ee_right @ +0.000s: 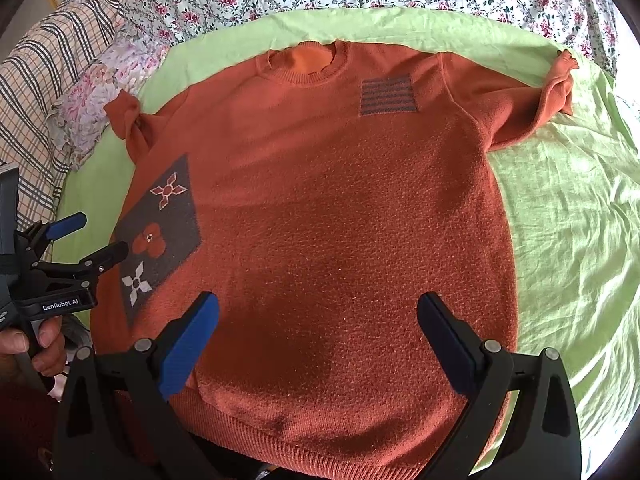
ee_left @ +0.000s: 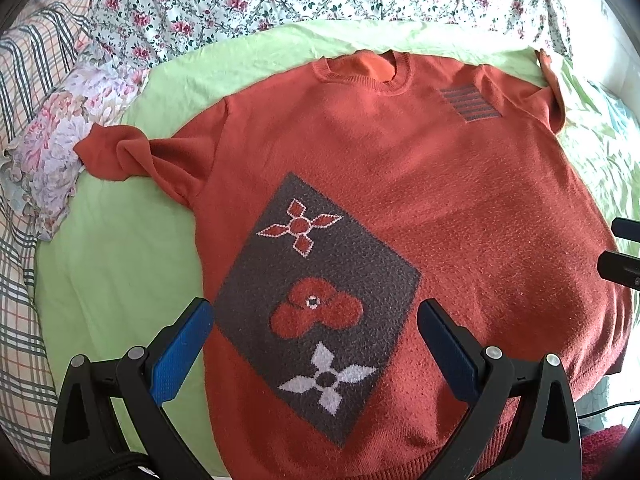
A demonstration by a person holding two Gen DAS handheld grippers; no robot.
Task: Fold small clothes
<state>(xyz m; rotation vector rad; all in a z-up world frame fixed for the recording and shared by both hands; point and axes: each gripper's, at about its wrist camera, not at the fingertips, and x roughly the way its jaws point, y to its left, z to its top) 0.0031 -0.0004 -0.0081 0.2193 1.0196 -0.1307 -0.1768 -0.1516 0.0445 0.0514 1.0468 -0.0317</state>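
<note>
On the green sheet (ee_right: 560, 220) the sweater (ee_right: 340, 200) looks soft & floppy, so w/ both grippers (ee_left: 316, 320) (ee_right: 318, 316) wide open, holding nothing, we'd pinch its sleeve (ee_right: 556, 88) cuffs.

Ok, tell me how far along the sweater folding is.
Done: the orange sweater lies spread face up on the green sheet. In hand: nothing; left gripper and right gripper hover open above its hem. Left: every fold, starting with both bunched sleeves.

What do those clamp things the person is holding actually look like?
Each tool, left tool and right tool, is a black plastic frame with silver rivets and two long fingers faced with blue ribbed pads. The left one's body carries white "GenRobot.AI" lettering. A bare hand grips it.
</note>
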